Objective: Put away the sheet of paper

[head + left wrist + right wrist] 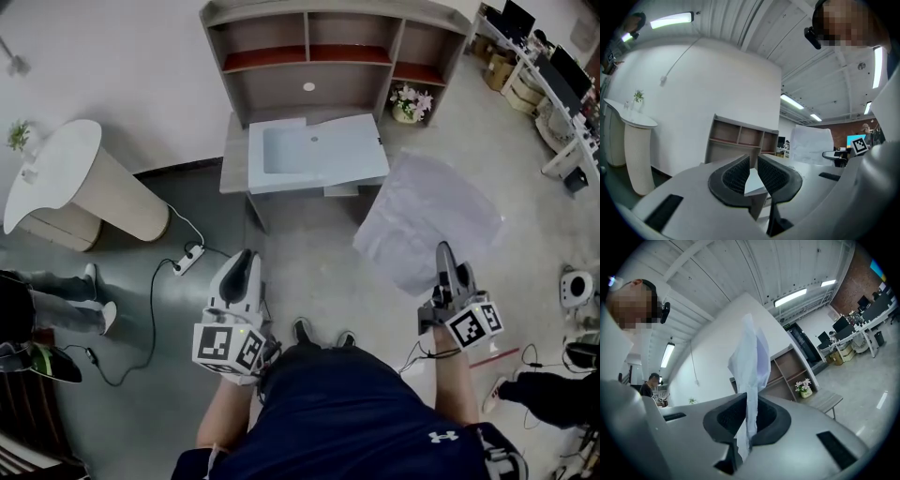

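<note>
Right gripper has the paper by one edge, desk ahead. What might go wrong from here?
The right gripper pinches only an edge of the sheet of paper, so it may slip or tear. The sheet is loose and crumpled, unsupported by the empty left gripper; it might snag the flower pot.

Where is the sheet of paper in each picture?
Head view: sheet of paper right of centre, above the right gripper.
Left gripper view: sheet of paper right of centre, beyond the jaws.
Right gripper view: sheet of paper at centre, pinched between the jaws.
Shared landmark: the wooden shelf unit.
</note>
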